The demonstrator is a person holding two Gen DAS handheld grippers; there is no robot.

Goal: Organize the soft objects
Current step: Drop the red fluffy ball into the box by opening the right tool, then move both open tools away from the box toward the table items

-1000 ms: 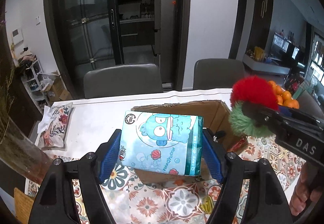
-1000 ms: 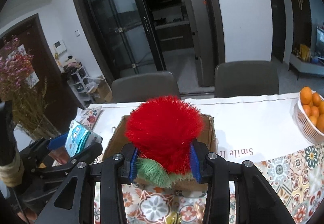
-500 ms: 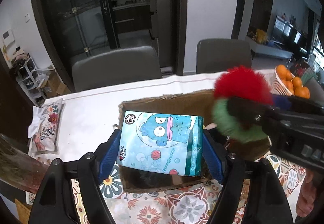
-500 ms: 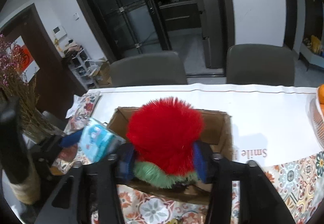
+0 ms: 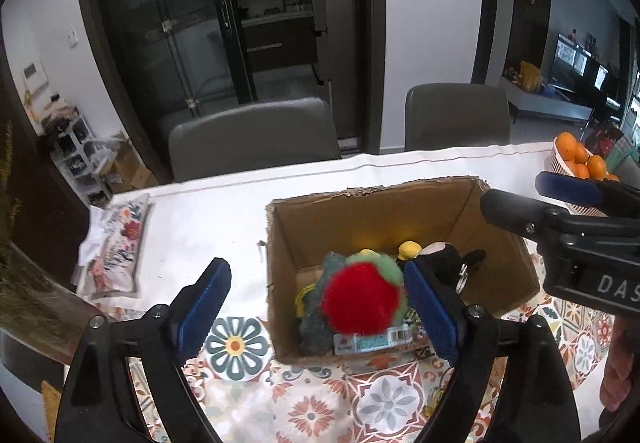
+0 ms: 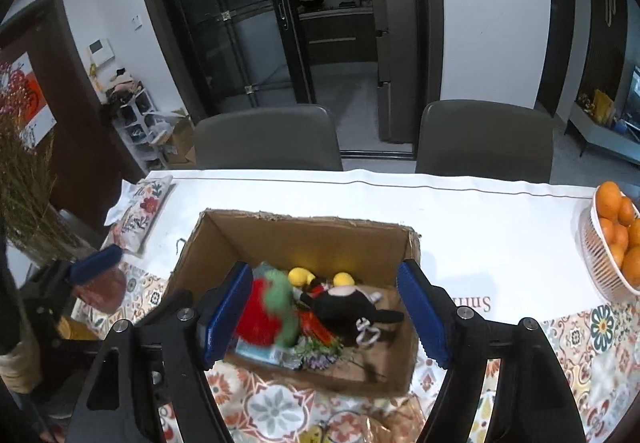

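An open cardboard box (image 5: 360, 211) (image 6: 304, 239) stands on the table. Inside it lie a red and green fluffy toy (image 5: 362, 301) (image 6: 268, 309), a black plush with yellow parts (image 5: 440, 261) (image 6: 344, 307), and the blue tissue pack, only partly visible under the toys (image 5: 368, 341) (image 6: 260, 353). My left gripper (image 5: 318, 311) is open and empty above the box's near left corner. My right gripper (image 6: 324, 313) is open and empty above the box; it also shows at the right in the left wrist view (image 5: 568, 203).
A white basket of oranges (image 6: 612, 239) (image 5: 576, 163) stands at the table's right edge. A floral pouch (image 5: 120, 247) (image 6: 140, 215) lies at the left. Dried flowers in a vase (image 6: 24, 199) stand at far left. Two grey chairs (image 5: 252, 139) are behind the table.
Both grippers have opened. The tissue pack and the fluffy toy have dropped into the box. Both grippers now look down into the box.
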